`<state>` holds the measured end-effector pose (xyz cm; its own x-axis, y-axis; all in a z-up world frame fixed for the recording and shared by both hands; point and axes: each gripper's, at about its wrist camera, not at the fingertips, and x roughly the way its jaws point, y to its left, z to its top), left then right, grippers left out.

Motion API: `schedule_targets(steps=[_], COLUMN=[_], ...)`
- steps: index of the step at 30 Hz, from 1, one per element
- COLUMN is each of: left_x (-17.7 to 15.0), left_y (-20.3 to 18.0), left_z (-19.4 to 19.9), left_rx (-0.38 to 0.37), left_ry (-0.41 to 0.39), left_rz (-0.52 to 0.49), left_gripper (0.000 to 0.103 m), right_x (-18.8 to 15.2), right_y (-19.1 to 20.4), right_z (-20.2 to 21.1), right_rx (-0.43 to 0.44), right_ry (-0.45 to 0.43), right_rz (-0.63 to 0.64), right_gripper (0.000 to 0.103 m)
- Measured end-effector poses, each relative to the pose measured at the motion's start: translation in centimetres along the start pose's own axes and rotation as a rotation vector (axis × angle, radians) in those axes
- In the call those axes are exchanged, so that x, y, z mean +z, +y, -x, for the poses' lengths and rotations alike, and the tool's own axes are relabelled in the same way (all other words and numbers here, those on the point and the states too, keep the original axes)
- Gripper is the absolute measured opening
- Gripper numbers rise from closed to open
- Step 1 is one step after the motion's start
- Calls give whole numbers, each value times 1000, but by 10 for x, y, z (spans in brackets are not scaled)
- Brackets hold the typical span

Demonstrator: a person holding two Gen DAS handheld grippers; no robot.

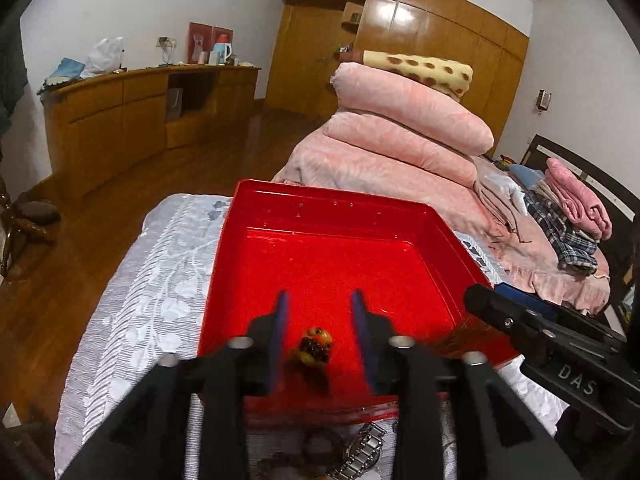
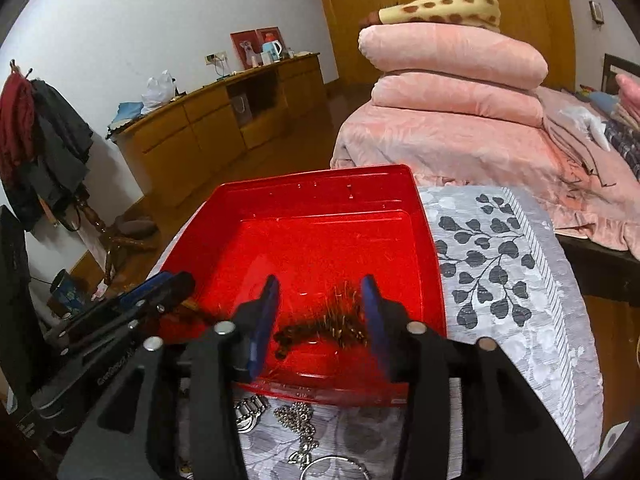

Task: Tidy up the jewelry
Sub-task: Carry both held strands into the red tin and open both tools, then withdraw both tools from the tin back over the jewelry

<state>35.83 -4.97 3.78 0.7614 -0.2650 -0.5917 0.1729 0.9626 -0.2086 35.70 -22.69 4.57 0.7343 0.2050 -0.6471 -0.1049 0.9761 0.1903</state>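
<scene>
A red plastic box [image 1: 336, 216] [image 2: 312, 188] stands on a grey patterned cloth. My left gripper [image 1: 319, 308] is open over the box's near part, with a yellow-and-dark bead piece [image 1: 314, 346] lying below between its fingers. My right gripper [image 2: 320, 292] is open over the box, with a blurred dark bead strand [image 2: 324, 326] between its fingers, not gripped. A metal watch [image 1: 362, 454] [image 2: 250, 412] and a silver chain necklace [image 2: 298, 420] lie on the cloth in front of the box. The right gripper's body [image 1: 552, 340] shows in the left wrist view.
The grey leaf-patterned cloth [image 2: 500, 264] covers the surface under the box. Folded pink quilts [image 1: 404, 120] are stacked on a bed behind. A wooden sideboard [image 1: 132, 112] and a coat stand [image 2: 44, 140] stand to the left over a wooden floor.
</scene>
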Motion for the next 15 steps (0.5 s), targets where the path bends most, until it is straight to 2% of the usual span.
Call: schedule_targets(steps=[4,7,9,15], left_x=[2,-1,-8,-44], left_y=[5,11,16,37], left_z=[13,31,46,82], left_rx=[7,18,32,50], left_ry=[-22,-53,-74,-69], left_rz=[8,-2,-5,-18], left_gripper=[49,58,70,74], right_x=[-1,-8,-16,-63], right_y=[-1,-1,-2,-9], right_z=[6,22,34,57], right_rx=[1,-3,-9,-32], right_ry=[-12,-37,-53,-17], right_rz=[-5,7,14,12], right_gripper=[46,50,54,56])
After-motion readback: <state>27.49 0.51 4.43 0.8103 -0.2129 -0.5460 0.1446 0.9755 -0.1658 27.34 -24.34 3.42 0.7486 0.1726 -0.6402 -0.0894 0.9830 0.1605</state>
